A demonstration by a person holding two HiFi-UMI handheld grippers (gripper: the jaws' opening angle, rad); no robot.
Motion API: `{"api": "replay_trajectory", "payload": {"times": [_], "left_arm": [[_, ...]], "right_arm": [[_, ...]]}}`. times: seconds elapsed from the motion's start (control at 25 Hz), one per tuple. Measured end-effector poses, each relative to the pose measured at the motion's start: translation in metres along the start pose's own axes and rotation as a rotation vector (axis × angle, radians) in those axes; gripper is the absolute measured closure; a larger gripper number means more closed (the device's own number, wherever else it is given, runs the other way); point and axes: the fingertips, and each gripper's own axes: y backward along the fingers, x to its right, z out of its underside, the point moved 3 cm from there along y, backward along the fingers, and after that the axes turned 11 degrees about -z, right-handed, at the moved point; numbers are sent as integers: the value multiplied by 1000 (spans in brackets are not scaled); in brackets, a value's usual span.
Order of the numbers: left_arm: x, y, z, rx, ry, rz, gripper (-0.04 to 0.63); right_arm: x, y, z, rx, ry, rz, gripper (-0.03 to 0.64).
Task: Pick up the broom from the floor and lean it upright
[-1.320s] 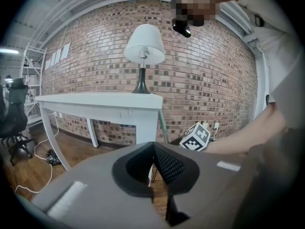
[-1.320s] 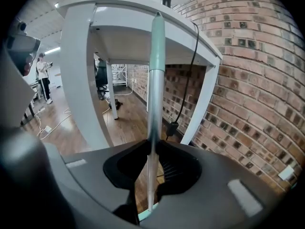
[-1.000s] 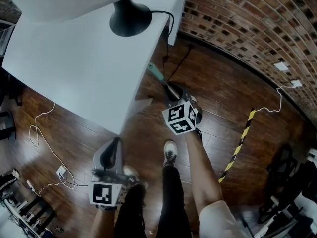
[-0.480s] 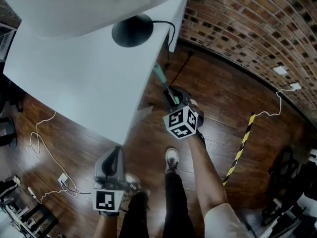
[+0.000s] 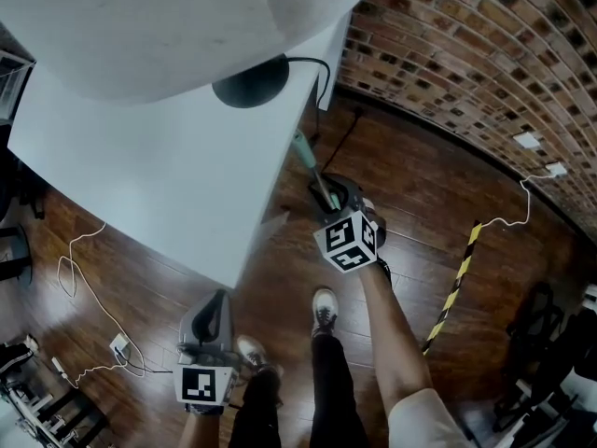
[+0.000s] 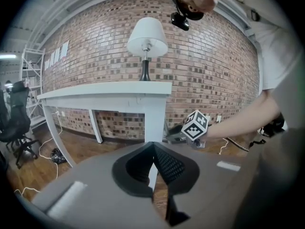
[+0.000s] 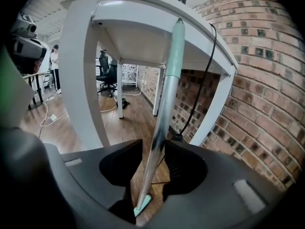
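Observation:
The broom's handle (image 7: 167, 94), pale green at the top and silver lower down, stands steeply with its tip against the edge of the white table (image 7: 143, 27). It runs between the jaws of my right gripper (image 7: 155, 163). The jaws are opening, and a gap shows beside the handle. From the head view the broom (image 5: 304, 150) rises from the right gripper (image 5: 326, 189) to the table's corner. The broom's head is hidden. My left gripper (image 5: 216, 301) hangs low at the left, shut and holding nothing. Its tips (image 6: 153, 149) meet in the left gripper view.
The white table (image 5: 140, 157) carries a lamp with a black base (image 5: 250, 80) and a large white shade (image 5: 168, 17). A brick wall (image 5: 466, 54) runs behind. A black cord (image 7: 200, 85) hangs off the table. A yellow-black strip (image 5: 454, 273) and a white cable (image 5: 70, 269) lie on the wood floor.
The head view has tipped, so the lamp shade fills more of the top. Both grippers keep about their places, and the broom handle still leans at the table's edge.

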Motion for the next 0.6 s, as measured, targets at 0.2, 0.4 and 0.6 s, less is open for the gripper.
{"api": "replay_trajectory", "payload": {"times": [0.2,0.4,0.6], "left_arm": [[9,-1,-3,-10,2,13,595],[17,6,-9,0,-21,30,595],[6,29,-30,56,-5,6,595]], "right_arm": [[-4,12,4,6,-13,4,437],[-3,60,13,43,-73,97,502],[-8,130,4,105,-104,207,604]]}}
